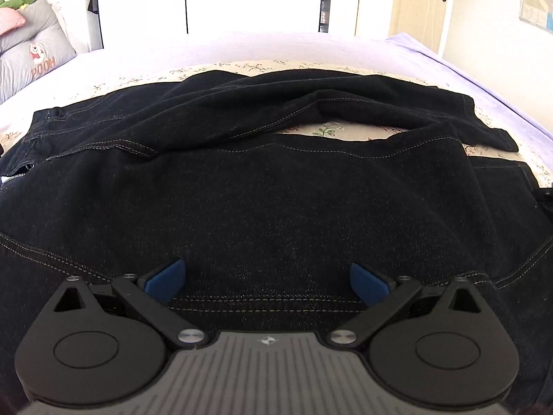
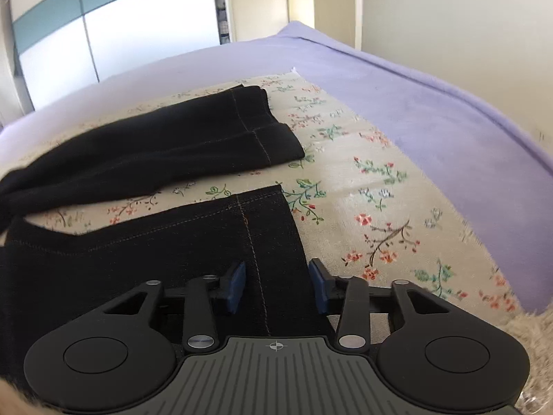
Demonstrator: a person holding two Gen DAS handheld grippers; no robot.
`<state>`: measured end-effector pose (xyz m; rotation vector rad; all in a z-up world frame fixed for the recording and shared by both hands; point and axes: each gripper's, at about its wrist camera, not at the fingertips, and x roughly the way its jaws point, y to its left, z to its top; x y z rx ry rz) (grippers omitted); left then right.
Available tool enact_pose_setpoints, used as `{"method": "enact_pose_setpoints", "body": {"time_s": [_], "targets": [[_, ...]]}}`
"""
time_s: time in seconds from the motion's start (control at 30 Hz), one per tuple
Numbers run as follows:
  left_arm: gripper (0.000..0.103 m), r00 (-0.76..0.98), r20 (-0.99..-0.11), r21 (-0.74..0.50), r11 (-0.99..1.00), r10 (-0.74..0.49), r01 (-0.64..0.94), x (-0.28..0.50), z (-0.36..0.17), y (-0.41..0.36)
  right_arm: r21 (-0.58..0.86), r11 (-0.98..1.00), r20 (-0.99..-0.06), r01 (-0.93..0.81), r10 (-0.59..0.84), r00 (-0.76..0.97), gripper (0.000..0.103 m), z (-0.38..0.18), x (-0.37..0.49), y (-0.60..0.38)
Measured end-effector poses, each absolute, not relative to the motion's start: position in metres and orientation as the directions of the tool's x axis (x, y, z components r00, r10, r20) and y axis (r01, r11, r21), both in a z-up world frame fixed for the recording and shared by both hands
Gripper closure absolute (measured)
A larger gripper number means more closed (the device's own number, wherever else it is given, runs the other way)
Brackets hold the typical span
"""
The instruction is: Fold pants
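Left gripper [image 1: 268,282]: jaws wide apart, blue pads low over the black pants [image 1: 262,204], nothing clamped. Pants spread across the floral cloth [image 2: 366,204] on the lilac bed [image 2: 432,114], legs running rightward. Right gripper [image 2: 277,285]: jaws narrowed around the near leg's hem edge; whether the pads actually pinch the fabric, cannot tell.

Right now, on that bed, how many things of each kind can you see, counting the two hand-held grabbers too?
Black denim pants with pale stitching: 1
Floral-print cloth under them: 1
Lilac bed sheet: 1
Grey cushions with a cartoon print: 2
Two-finger grippers with blue pads, left gripper and right gripper: 2
Total: 7
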<state>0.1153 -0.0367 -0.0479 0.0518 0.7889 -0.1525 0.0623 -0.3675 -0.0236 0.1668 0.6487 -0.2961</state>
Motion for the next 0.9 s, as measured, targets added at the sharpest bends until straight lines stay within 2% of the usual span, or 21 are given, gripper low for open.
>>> {"method": "enact_pose_setpoints", "body": {"time_s": [0.07,0.2,0.23,0.27,0.33,0.43,0.53,0.6,0.63,0.9], "targets": [[0.000,0.694,-0.710,-0.009,0.987,-0.119,0.160,0.112,-0.047,-0.035,0.004,0.935,-0.600,0.355,-0.282,0.749,0.095,-0.016,0.058,-0.364],[0.000,0.691,-0.712,-0.017,0.987,-0.125,0.162,0.110,-0.047,-0.033,-0.166,0.889,-0.563,0.427,-0.441,0.699,0.097,-0.009,0.055,-0.355],[0.000,0.691,-0.712,-0.015,0.987,-0.124,0.162,0.113,-0.049,-0.036,-0.199,0.876,-0.558,0.439,-0.470,0.684,0.098,-0.012,0.056,-0.356],[0.000,0.691,-0.712,-0.012,0.987,-0.123,0.163,0.113,-0.049,-0.036,-0.229,0.857,-0.561,0.462,-0.504,0.657,0.103,-0.016,0.058,-0.358],[0.000,0.692,-0.711,-0.007,0.986,-0.122,0.166,0.114,-0.050,-0.037,-0.333,0.799,-0.553,0.500,-0.595,0.583,0.103,-0.031,0.063,-0.363],[0.000,0.688,-0.715,-0.014,0.986,-0.126,0.166,0.118,-0.051,-0.037,-0.257,0.807,-0.587,0.532,-0.568,0.577,0.103,-0.032,0.058,-0.377],[0.000,0.682,-0.720,-0.023,0.987,-0.127,0.160,0.120,-0.051,-0.036,-0.170,0.818,-0.587,0.549,-0.532,0.611,0.081,-0.016,0.051,-0.380],[0.000,0.681,-0.722,-0.022,0.987,-0.126,0.159,0.121,-0.050,-0.037,-0.121,0.838,-0.595,0.532,-0.490,0.637,0.045,-0.011,0.050,-0.377],[0.000,0.678,-0.724,-0.020,0.987,-0.124,0.160,0.122,-0.050,-0.038,-0.102,0.845,-0.597,0.524,-0.473,0.647,0.038,-0.010,0.051,-0.374],[0.000,0.689,-0.715,0.021,0.983,-0.114,0.184,0.130,-0.044,-0.043,0.075,0.855,-0.612,0.512,-0.367,0.701,0.029,0.002,0.069,-0.372]]}}
